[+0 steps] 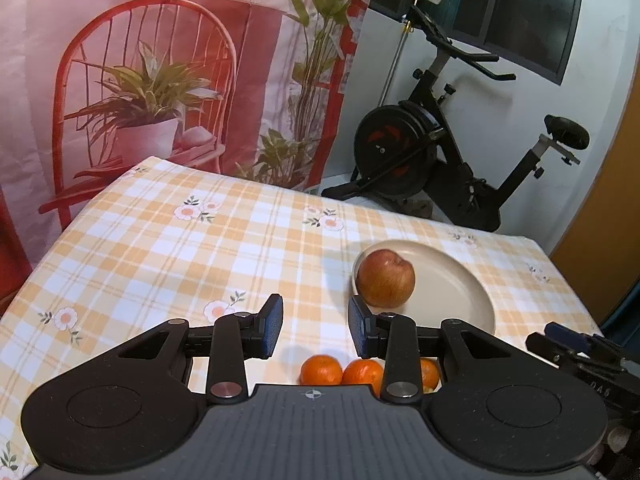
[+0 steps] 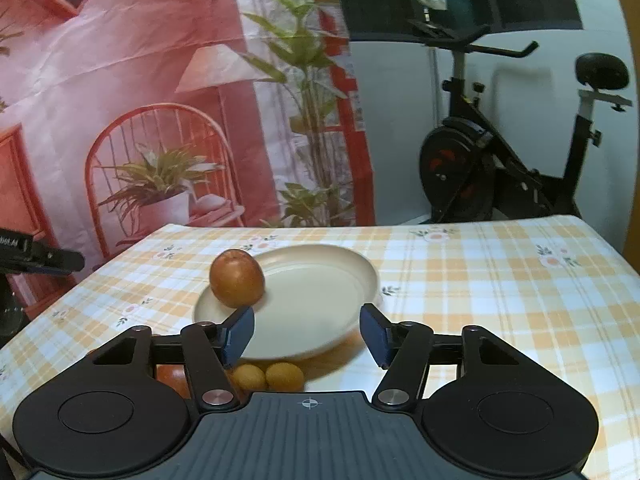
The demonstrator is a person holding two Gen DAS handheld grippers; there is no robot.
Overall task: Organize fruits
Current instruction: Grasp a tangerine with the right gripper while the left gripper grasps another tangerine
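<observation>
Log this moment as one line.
apple on plate | oranges on tablecloth beside plate | left gripper empty | right gripper empty

Printed backdrop (image 1: 168, 80) of a red chair, potted plants and a lamp hung across the upper left, black exercise bike (image 1: 452, 148) stood against a white wall at right, dark window (image 1: 520, 8) set upper right, checked floral tablecloth (image 1: 180, 240) spread below.
</observation>
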